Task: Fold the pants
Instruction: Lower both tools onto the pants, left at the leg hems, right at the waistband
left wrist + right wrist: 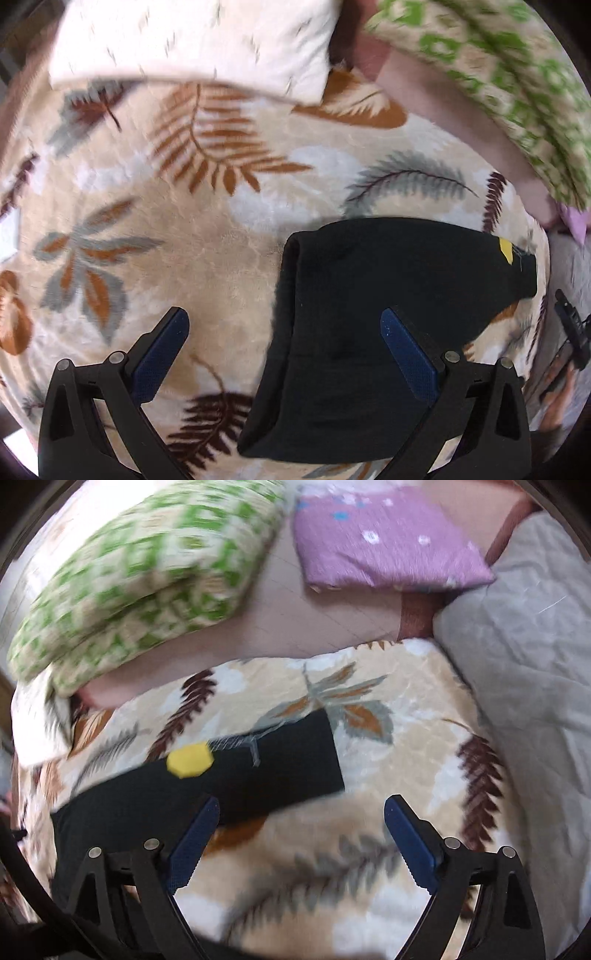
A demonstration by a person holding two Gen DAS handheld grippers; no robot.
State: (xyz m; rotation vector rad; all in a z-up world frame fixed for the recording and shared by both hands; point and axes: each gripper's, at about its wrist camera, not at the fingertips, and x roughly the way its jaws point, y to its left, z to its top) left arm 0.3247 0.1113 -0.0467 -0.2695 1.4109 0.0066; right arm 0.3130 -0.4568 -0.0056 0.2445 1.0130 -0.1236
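Left gripper [284, 328] and right gripper [301, 814] were held with jaws spread wide, apparently gripping nothing.

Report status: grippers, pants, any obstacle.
Left gripper open, right gripper open, both empty. Pants folded on blanket. Nothing in the way.

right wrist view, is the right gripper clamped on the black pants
No, the right gripper has its jaws spread wide, empty, above the leaf-print blanket, beside the black pants.

A cream leaf-print blanket [221, 229] covers the bed. Beyond its far edge lie a white pillow [192, 40], a green-patterned pillow [140, 576] and a purple cushion [388, 539]; a grey quilt [524, 657] borders its right side.
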